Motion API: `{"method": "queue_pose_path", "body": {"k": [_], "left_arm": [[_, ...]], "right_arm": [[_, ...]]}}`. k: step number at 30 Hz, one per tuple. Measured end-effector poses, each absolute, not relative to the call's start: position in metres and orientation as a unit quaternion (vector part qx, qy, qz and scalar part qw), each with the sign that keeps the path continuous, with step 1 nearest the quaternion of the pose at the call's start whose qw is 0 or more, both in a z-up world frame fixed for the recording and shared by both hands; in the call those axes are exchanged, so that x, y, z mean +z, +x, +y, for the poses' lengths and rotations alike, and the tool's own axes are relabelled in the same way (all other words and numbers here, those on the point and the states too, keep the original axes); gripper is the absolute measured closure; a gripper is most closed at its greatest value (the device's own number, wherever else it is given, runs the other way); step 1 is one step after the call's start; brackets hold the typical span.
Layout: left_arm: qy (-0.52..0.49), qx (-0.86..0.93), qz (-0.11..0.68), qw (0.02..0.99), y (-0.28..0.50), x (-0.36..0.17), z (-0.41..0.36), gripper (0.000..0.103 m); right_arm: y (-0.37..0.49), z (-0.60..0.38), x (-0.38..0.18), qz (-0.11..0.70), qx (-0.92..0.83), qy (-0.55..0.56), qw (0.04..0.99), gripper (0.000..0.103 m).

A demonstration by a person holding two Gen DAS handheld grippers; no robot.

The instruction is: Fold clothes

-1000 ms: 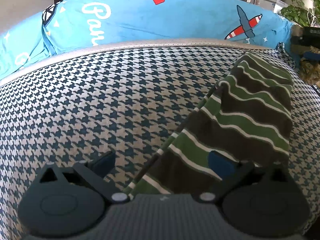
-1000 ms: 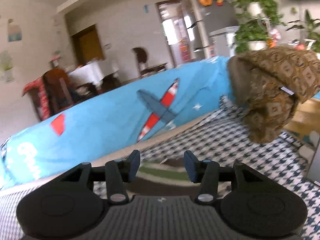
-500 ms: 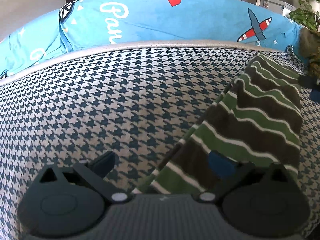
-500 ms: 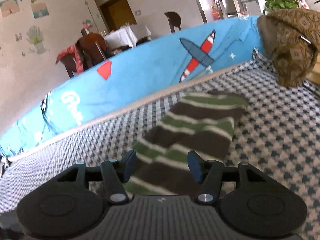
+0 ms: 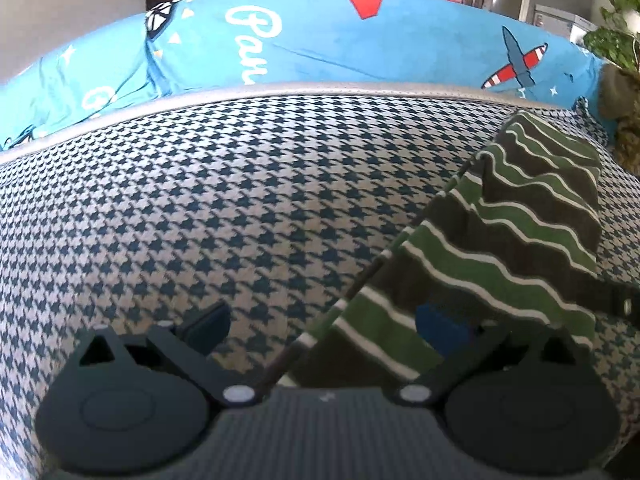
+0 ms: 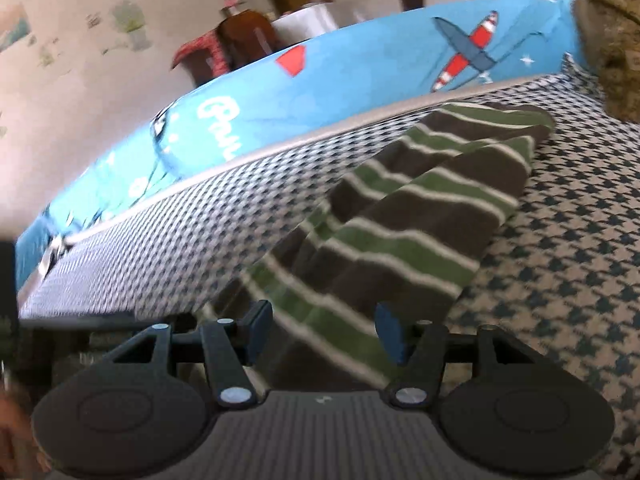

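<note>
A folded garment with green, brown and white stripes lies on the houndstooth-covered surface. My left gripper is open wide at the garment's near left corner, its right fingertip over the stripes and its left one over bare cover. In the right wrist view the garment runs away to the upper right. My right gripper is open low over its near end, with the cloth showing between the fingers. Neither holds anything. A black bar crosses the garment's right edge in the left view.
A long blue cushion printed with planes and letters lines the far edge of the surface. A brown patterned cloth hangs at the far right, with a plant behind it. Chairs and walls stand beyond. A hand shows at lower left.
My right gripper has tipped down from facing the room to just over the garment's near end. The left gripper shifted a little left, and a black bar has entered its view at right.
</note>
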State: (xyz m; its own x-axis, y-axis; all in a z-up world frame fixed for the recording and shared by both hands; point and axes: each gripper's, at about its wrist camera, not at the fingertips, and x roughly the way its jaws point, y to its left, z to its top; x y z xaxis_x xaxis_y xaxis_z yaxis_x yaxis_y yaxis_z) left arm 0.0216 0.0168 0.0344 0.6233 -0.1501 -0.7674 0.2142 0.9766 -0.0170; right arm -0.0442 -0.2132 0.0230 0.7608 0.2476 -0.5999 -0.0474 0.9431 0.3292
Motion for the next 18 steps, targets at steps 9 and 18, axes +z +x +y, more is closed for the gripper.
{"method": "queue_pose_path", "body": {"k": [9,18], "left_arm": [[-0.015,-0.084,0.432,0.898,0.012,0.033,0.046,0.000],[-0.045,-0.070,0.440,0.894,0.004,0.029,0.064,0.000]], "right_arm": [[-0.088,-0.163,0.010,0.342,0.177,0.059,0.921,0.046],[-0.116,-0.126,-0.003,0.342,0.222,-0.025,0.913,0.045]]}}
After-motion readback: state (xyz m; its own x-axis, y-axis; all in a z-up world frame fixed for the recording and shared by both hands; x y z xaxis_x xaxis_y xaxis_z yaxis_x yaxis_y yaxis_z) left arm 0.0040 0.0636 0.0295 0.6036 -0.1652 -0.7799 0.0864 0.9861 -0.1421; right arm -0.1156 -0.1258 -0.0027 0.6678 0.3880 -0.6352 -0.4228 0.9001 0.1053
